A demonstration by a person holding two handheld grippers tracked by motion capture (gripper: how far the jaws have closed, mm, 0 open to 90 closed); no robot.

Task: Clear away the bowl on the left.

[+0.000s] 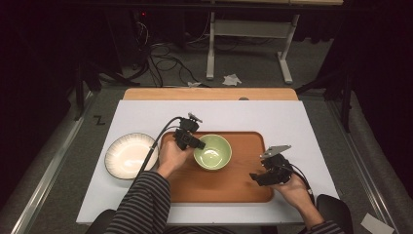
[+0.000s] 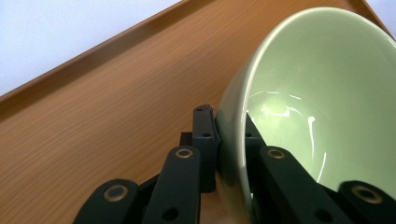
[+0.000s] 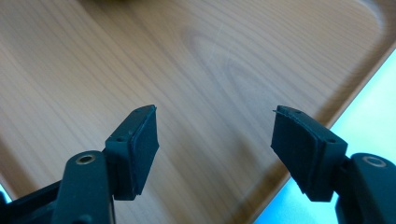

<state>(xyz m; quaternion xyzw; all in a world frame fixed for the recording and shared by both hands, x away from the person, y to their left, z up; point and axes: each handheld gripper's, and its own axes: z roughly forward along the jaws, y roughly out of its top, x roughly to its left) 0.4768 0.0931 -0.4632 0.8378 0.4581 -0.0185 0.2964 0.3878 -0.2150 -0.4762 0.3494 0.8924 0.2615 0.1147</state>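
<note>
A pale green bowl (image 1: 213, 152) stands on the wooden tray (image 1: 234, 187), left of its middle. My left gripper (image 1: 197, 144) is shut on the bowl's left rim; in the left gripper view one jaw presses the outside wall and the other sits inside the green bowl (image 2: 322, 93), above the tray (image 2: 102, 102). My right gripper (image 1: 256, 177) hovers open over the tray's right part. In the right gripper view its gripper (image 3: 215, 135) has jaws spread wide, with bare tray wood (image 3: 205, 60) and nothing between them.
A white plate with a ribbed rim (image 1: 130, 155) lies on the white mat (image 1: 146, 112) left of the tray. The table's wooden far edge (image 1: 209, 93) borders the mat. Beyond it on the floor are cables and a white stand (image 1: 248, 44).
</note>
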